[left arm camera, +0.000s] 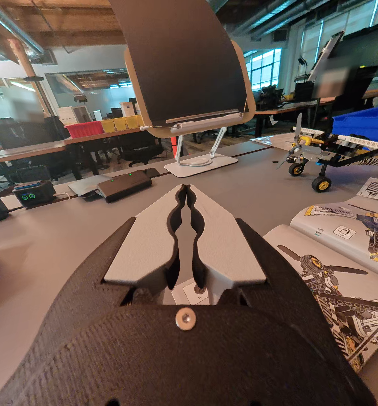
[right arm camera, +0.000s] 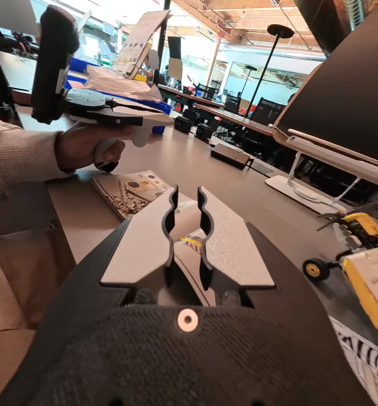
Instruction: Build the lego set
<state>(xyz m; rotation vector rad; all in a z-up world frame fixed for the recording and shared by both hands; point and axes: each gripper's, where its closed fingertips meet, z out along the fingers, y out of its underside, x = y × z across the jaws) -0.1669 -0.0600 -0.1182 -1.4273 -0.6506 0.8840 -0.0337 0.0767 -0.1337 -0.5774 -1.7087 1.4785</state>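
Far off to the left gripper's (left arm camera: 186,186) upper left there's a red bin (left arm camera: 84,129) and some yellow bins (left arm camera: 120,123) on another desk, can't see what's in them. That gripper's fingertips are pressed together on nothing. Up to its right, well apart, sits the lego plane (left arm camera: 328,151), propeller nose facing left, body running off right, with a blue bin (left arm camera: 363,123) just behind it. The open instruction booklet (left arm camera: 328,263) lies right beside it. Right gripper (right arm camera: 187,191) has its jaws apart and empty, plane (right arm camera: 359,252) close on its right
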